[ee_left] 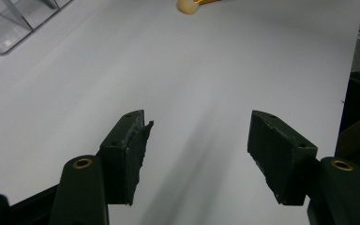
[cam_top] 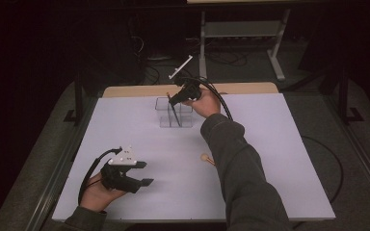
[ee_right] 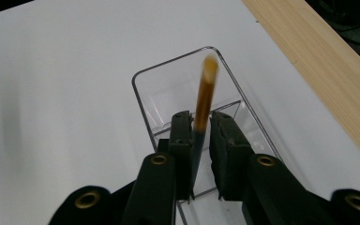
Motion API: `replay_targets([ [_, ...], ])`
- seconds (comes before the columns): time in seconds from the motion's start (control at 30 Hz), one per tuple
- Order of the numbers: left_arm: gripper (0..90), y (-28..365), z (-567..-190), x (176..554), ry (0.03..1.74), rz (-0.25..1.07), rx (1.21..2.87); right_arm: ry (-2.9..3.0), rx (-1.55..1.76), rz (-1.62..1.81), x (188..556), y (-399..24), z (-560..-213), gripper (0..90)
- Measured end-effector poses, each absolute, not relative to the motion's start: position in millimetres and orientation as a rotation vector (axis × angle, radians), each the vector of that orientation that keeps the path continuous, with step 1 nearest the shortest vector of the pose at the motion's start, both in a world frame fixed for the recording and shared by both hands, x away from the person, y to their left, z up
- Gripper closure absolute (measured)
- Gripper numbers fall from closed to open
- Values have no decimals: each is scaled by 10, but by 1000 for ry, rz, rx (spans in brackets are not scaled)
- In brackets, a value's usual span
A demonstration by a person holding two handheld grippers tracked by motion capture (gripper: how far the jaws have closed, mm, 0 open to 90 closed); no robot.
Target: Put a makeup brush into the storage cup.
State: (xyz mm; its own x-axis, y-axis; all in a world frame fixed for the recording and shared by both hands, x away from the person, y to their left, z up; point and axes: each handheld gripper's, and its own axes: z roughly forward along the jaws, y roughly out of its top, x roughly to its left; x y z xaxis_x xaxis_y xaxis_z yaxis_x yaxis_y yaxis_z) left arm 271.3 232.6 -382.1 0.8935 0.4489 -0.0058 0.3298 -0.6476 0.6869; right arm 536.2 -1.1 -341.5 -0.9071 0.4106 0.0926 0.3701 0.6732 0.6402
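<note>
The organizer (ee_right: 145,101) looks like clear, glossy plastic; the brush handle (ee_right: 204,96) like smooth amber wood; the bench (cam_top: 270,139) top is matt white with a bare wooden edge (ee_right: 318,70); the jaws' black pads look rough and chipped

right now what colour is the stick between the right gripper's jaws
Amber brown with a pale tip; the stick shows best in the right gripper view.

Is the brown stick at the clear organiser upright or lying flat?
Roughly upright: the brown stick stands between the right gripper's jaws, over the clear organiser.
</note>
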Motion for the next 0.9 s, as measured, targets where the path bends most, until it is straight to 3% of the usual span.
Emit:
replay_targets([
  [0.9, 365, 2322, -3843, 2728, 565, 205, 2328, 2790, 690, 1133, 5194, -315, -3361, 691],
])
